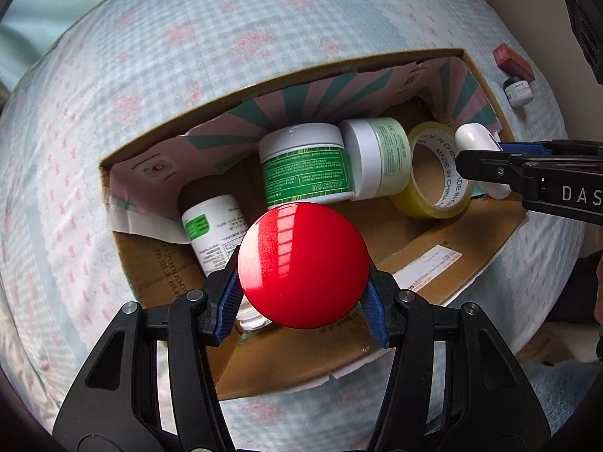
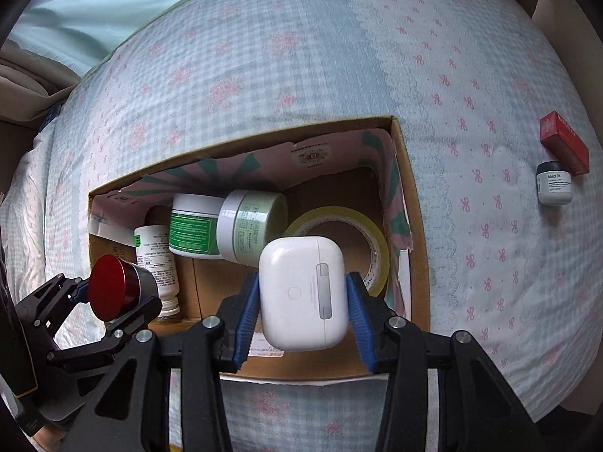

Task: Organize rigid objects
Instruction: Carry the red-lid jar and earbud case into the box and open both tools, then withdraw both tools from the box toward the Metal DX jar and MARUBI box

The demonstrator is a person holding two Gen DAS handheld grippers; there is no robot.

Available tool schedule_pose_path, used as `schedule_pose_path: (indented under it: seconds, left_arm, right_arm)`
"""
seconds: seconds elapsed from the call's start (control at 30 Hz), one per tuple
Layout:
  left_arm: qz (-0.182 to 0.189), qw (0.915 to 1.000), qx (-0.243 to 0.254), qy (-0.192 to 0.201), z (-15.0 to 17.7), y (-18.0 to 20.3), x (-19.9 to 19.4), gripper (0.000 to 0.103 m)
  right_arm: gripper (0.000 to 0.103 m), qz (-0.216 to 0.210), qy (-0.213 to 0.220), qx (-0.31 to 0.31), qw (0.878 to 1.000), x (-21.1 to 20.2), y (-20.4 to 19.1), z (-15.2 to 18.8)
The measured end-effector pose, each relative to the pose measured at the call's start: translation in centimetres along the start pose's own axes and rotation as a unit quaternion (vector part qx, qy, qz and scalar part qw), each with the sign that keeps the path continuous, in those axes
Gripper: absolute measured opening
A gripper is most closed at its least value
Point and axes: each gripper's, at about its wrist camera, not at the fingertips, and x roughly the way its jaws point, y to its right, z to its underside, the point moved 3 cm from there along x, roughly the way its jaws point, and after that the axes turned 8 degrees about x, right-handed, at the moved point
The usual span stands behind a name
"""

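Observation:
My left gripper is shut on a jar with a glossy red lid, held over the near left part of an open cardboard box. The same jar shows in the right wrist view. My right gripper is shut on a white earbuds case, held over the box's near right part; the case also shows in the left wrist view. In the box lie a green-labelled jar, a pale green jar, a white bottle and a tape roll.
The box sits on a bed with a blue checked cover. A red carton and a small dark-lidded white jar lie on the cover to the right of the box.

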Motion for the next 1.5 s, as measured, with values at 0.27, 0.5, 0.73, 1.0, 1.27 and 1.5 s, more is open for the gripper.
schedule_pose_path:
  seconds: [0.27, 0.5, 0.73, 1.0, 1.27, 1.5]
  left_arm:
    - [-0.007, 0.9995, 0.016, -0.025, -0.1, 0.5, 2.1, 0.052]
    - [-0.019, 0.9987, 0.043, -0.017, -0.5, 1.6, 1.3, 0.103]
    - [-0.023, 0.9989, 0.040, 0.002, 0.7, 1.5, -0.7, 0.103]
    - [-0.035, 0.9991, 0.005, 0.024, 2.1, 0.4, -3.7, 0.103]
    - [-0.058, 0.9956, -0.019, 0.072, 2.9, 0.5, -8.5, 0.103]
    - [-0.067, 0.9895, -0.073, 0.106, 5.7, 0.7, -14.1, 0.103]
  right_arm:
    - [0.042, 0.000, -0.029, 0.001, 1.000, 2.5, 0.1, -0.6]
    - [0.047, -0.022, -0.049, 0.017, 0.998, 3.4, 0.6, -0.8]
    - [0.103, -0.043, -0.041, 0.035, 0.998, 2.4, 1.2, 0.4]
    - [0.103, -0.045, -0.023, 0.040, 0.998, 0.3, 2.0, 1.9]
    - [0.103, -0.058, 0.026, 0.005, 0.998, -3.9, 0.5, 2.6]
    - [0.103, -0.064, 0.074, -0.035, 0.995, -9.1, -1.2, 5.0]
